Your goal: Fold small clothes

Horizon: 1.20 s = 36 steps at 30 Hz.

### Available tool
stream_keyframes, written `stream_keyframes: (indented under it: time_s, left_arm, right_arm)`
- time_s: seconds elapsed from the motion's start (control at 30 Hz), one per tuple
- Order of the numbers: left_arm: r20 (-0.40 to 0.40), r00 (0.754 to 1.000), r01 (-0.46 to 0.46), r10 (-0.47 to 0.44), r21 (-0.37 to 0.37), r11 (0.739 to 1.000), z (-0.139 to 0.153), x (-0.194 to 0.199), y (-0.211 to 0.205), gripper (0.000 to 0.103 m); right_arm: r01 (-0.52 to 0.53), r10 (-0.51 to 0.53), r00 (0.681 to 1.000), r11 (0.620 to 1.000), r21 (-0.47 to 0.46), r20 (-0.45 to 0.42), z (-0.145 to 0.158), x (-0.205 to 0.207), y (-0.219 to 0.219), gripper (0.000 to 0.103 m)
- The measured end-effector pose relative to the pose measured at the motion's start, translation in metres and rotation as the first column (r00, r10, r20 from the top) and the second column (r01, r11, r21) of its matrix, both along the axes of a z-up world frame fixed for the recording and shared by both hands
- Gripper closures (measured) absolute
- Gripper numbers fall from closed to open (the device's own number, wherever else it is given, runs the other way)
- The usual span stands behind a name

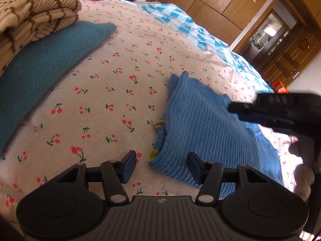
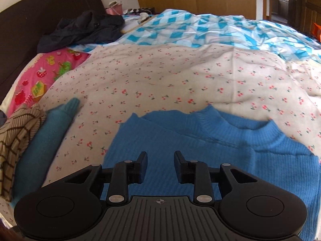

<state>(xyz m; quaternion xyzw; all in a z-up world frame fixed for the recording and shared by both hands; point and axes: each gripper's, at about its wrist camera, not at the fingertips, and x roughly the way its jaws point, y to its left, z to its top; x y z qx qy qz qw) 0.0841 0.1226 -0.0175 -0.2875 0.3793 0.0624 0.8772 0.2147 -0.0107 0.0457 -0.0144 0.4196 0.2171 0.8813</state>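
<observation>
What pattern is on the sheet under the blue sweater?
Small red cherries with green stems on a cream sheet, under the blue sweater; clearest in the left wrist view.

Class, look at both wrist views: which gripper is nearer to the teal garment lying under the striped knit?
Left. The left gripper hovers at the blue sweater's hem, on the side facing the teal garment. The right gripper sits over the sweater, farther off.

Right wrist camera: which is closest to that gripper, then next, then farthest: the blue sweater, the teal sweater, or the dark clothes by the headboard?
1. Blue sweater, right under the right gripper.
2. Teal sweater, off to the left.
3. Dark clothes, far back left by the headboard.
</observation>
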Motion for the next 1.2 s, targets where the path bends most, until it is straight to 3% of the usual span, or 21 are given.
stream_keyframes:
  time_s: [0.23,0.4,0.47,0.53,0.63,0.73,0.87,1.03,1.2]
  left_arm:
    - [-0.004,1.000,0.000,0.000,-0.013,1.000,-0.002,0.000,0.001,0.044]
    - [-0.004,1.000,-0.004,0.003,-0.039,0.999,-0.003,0.000,0.005,0.044]
    - [-0.004,1.000,-0.003,0.003,-0.048,0.999,-0.004,0.001,0.008,0.044]
    - [-0.005,1.000,-0.003,0.002,-0.049,0.999,-0.005,0.001,0.009,0.044]
    - [-0.003,1.000,-0.010,0.010,-0.009,1.000,-0.001,-0.001,0.008,0.044]
    - [0.038,0.999,-0.038,0.036,0.043,0.998,0.008,-0.007,0.007,0.043]
    - [0.067,0.997,-0.031,0.027,0.060,0.998,0.013,-0.014,0.003,0.037]
    - [0.018,1.000,-0.020,0.019,0.023,1.000,0.007,-0.023,-0.005,0.034]
    - [0.021,0.999,-0.041,0.039,0.110,0.993,0.005,-0.014,-0.020,0.031]
  right_arm:
    - [-0.094,0.087,0.992,0.993,-0.075,-0.090,-0.012,0.033,0.073,0.064]
    - [-0.136,0.107,0.986,0.963,-0.233,-0.131,-0.031,0.046,0.118,0.056]
    - [-0.156,0.122,0.985,0.934,-0.321,-0.124,-0.040,0.046,0.133,0.056]
    - [-0.168,0.134,0.985,0.902,-0.398,-0.113,-0.050,0.045,0.142,0.061]
    - [-0.162,0.134,0.987,0.878,-0.451,-0.092,-0.057,0.047,0.139,0.081]
    - [-0.145,0.119,0.989,0.903,-0.405,-0.088,-0.048,0.048,0.125,0.091]
    - [-0.122,0.105,0.992,0.939,-0.322,-0.068,-0.029,0.045,0.102,0.093]
    - [-0.100,0.090,0.994,0.973,-0.208,-0.058,-0.011,0.041,0.069,0.093]
    - [-0.089,0.084,0.995,0.991,-0.103,-0.056,0.001,0.038,0.041,0.093]
